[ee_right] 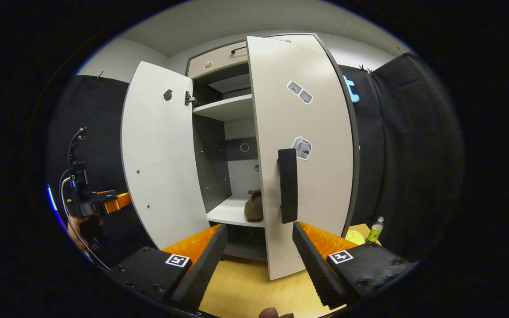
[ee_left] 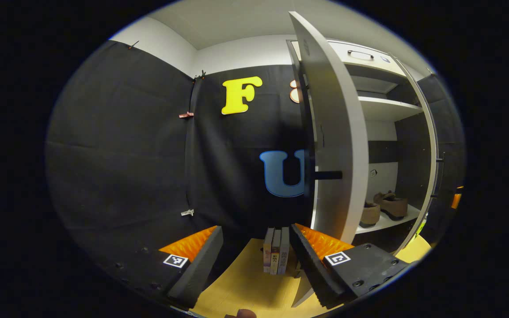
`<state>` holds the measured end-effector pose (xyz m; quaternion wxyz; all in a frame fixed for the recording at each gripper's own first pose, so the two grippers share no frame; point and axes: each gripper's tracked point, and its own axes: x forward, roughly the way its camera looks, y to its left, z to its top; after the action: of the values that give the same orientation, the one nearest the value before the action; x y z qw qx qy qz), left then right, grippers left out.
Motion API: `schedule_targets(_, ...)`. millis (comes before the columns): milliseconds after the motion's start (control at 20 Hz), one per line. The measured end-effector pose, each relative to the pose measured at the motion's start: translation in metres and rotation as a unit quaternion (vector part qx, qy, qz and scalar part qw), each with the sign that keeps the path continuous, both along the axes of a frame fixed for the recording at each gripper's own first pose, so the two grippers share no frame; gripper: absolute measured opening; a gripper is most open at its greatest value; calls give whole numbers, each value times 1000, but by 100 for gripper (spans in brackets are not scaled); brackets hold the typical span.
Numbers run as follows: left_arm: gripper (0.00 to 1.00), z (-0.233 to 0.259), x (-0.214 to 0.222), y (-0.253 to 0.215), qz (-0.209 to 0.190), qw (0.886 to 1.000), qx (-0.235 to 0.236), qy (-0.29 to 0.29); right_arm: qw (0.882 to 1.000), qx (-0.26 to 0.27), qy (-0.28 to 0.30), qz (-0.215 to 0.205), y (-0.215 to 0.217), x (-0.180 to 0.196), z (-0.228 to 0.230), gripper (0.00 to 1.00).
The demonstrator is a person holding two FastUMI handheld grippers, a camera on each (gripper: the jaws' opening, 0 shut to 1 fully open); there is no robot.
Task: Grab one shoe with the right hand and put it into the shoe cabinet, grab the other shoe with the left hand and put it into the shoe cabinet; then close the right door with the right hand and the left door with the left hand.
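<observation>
The white shoe cabinet [ee_right: 219, 62] stands ahead with a dark interior. Two brown shoes [ee_left: 386, 206] sit side by side on its lower shelf [ee_left: 385, 223]; one shoe [ee_right: 254, 206] peeks past the right door. The right door [ee_right: 307, 132] is swung partway across the opening, its black handle [ee_right: 287, 185] just above my right gripper [ee_right: 260, 226], which is open with the door's lower edge between its fingers. The left door [ee_right: 161, 163] stands wide open. My left gripper [ee_left: 256, 228] is open beside that door's edge [ee_left: 338, 132], holding nothing; it also appears as the left gripper [ee_right: 89, 203] in a hand.
A few books [ee_left: 275, 256] stand on the wooden floor [ee_left: 245, 287] against the black cloth wall, left of the cabinet. A green bottle [ee_right: 374, 229] and a yellow object [ee_right: 355, 237] sit on the floor right of the cabinet. Upper shelves [ee_right: 226, 108] are bare.
</observation>
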<state>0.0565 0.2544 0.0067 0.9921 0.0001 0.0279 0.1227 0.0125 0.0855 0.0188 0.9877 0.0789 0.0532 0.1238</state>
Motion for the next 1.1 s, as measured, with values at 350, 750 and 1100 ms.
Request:
schedule_targets(350,92,0,-2,-9,-7,1000,14,6,1000,13,1,-8,-2,0,5,98)
schedule_targets(750,92,1,-5,-69,-42,999,-1,10,1000,15,-1,-13,-15,2,8,98)
schedule_targets(1100,94,3,3,-136,-96,995,5,11,999,19,-4,-26,-35,1,9,98)
